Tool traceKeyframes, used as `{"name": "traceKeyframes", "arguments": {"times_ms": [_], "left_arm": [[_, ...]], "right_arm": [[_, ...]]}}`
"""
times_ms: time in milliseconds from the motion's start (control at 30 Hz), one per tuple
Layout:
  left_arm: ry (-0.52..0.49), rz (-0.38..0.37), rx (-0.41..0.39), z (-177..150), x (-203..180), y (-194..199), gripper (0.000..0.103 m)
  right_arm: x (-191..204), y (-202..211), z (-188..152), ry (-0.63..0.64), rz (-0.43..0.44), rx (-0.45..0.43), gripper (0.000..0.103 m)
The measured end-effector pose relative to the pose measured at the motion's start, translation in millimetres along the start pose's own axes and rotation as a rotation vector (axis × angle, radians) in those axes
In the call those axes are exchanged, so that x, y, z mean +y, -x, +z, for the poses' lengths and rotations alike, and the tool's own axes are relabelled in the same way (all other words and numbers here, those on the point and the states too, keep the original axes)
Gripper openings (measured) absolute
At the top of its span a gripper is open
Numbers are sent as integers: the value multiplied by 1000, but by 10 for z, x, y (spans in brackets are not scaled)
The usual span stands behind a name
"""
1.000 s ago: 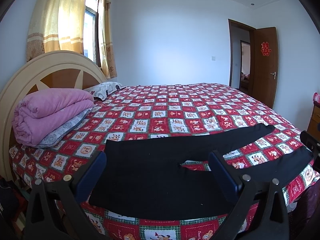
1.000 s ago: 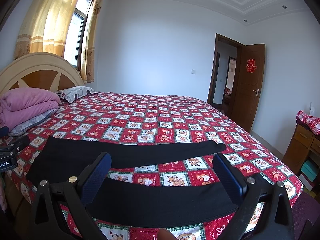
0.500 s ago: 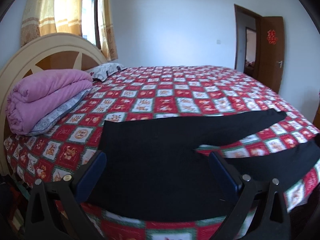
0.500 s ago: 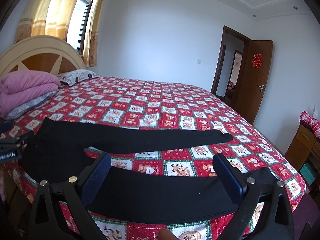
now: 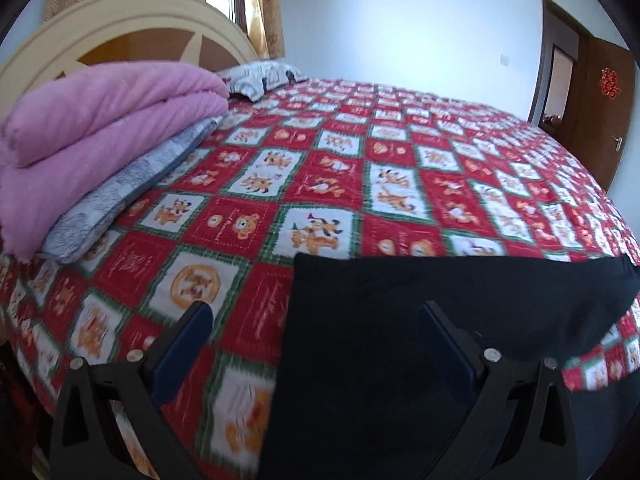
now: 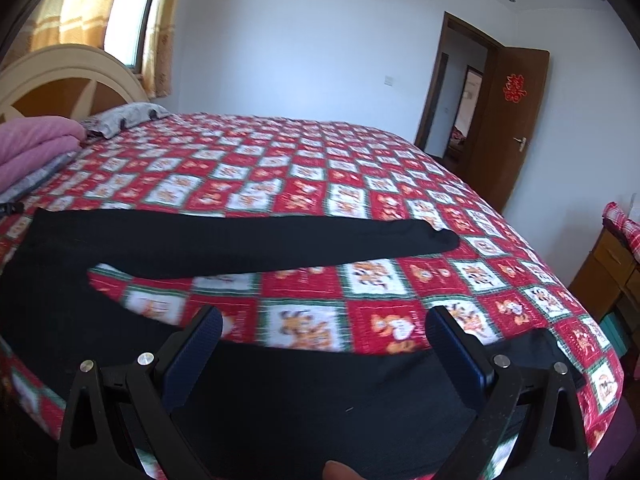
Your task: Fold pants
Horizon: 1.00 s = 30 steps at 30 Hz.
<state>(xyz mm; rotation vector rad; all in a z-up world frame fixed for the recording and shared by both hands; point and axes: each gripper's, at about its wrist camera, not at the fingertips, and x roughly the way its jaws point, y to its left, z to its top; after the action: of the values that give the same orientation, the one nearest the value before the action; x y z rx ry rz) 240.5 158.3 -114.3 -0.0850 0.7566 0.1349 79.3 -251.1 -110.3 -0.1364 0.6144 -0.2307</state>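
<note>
Black pants [image 6: 224,240] lie flat on the red patterned bed cover [image 6: 320,168], legs spread apart toward the right. The waist end shows in the left wrist view [image 5: 400,320]. My left gripper [image 5: 316,344] is open and empty, low over the waist edge, its left finger above bare cover and its right finger above the black fabric. My right gripper [image 6: 324,344] is open and empty, low over the near leg [image 6: 320,400] close to the bed's front edge. The far leg ends in a cuff [image 6: 444,240].
A folded pink blanket [image 5: 92,136] on a grey pillow [image 5: 132,184] lies by the cream headboard [image 5: 120,28]. Another pillow [image 5: 264,78] sits behind. An open brown door [image 6: 504,128] and a wooden cabinet [image 6: 608,272] stand at the right.
Both grippers have dropped lower and closer to the bed. The left has shifted left to the waist edge; the right has come down over the near leg. Both stay open.
</note>
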Motion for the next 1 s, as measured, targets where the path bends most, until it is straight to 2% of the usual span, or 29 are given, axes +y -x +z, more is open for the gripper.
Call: {"name": "traceKeyframes", "arguments": {"times_ms": [67,167,267,367,400,467,500,567,600,667,767,1000], "left_arm": [[7,-35,39,68,36,-199,94],[-2,-49,76,133,56,-433,87],[-26,-48,111,174,65,-625,73],[-16,-99,159,160,95,-769,45],[-1,-143,172,143,116,-808,35],[22,-167,166,123,147,-822,34],[28,-179,162,119,164,-816,29],[48,-214,161,120,212,-815,23],[68,-237,159,133,249,-826,19],[106,-283,159,130,324,-837,18],[106,-292,150,110,313,-865,18],[85,-267,129,106,278,-910,18]], "right_arm": [[-85,-123,11,11,-17,19,102],[-146,-238,29,39,-29,25,102],[-234,-340,75,67,-43,19,102],[-356,-445,146,69,-45,13,101],[-404,-493,185,64,-39,16,101],[-520,-571,259,47,-29,25,100],[-552,-605,283,40,-29,26,98],[-679,-696,365,25,-20,41,84],[-784,-777,425,3,-11,61,81],[-922,-869,487,-34,3,82,73],[-1219,-1082,604,-116,8,117,70],[-1699,-1566,824,-220,-14,162,70]]}}
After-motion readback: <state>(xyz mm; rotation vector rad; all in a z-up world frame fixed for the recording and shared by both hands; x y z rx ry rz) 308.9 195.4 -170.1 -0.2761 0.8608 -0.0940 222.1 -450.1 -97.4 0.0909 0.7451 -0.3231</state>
